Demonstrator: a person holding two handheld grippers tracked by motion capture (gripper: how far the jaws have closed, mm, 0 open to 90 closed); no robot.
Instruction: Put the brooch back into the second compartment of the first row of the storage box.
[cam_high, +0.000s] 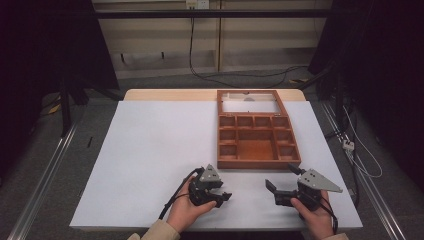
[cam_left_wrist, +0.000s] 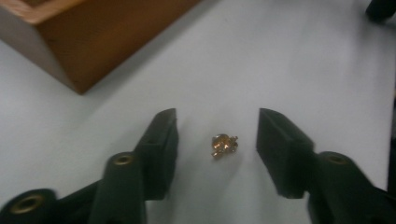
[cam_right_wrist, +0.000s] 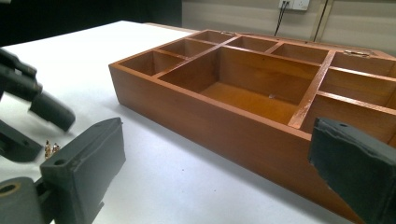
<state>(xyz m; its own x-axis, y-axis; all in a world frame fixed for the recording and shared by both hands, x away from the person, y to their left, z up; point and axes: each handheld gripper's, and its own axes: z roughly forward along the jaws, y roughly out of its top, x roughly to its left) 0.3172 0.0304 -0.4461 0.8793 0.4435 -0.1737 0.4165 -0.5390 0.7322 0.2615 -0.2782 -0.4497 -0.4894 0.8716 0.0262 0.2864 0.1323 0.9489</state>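
While the left hand-held gripper (cam_left_wrist: 217, 126) hovers low over the white tabletop (cam_high: 150, 150), its jaws stand partly open around a small amber stud (cam_left_wrist: 224, 145), touching neither pad. The wooden box (cam_high: 257, 137) sits just beyond. Further right, the right hand-held gripper (cam_right_wrist: 210, 172) gapes wide and empty, farther from the stud.

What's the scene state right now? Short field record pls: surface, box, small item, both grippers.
surface: white table cover
box: wooden compartment box, lid open, one large bay with smaller ones around it, compartments look empty
small item: tiny gold-coloured trinket lying on the cover near the box's front corner
left gripper: jaws apart, one on each side of the trinket, not touching it
right gripper: jaws wide open, nothing between them, facing the box's front wall
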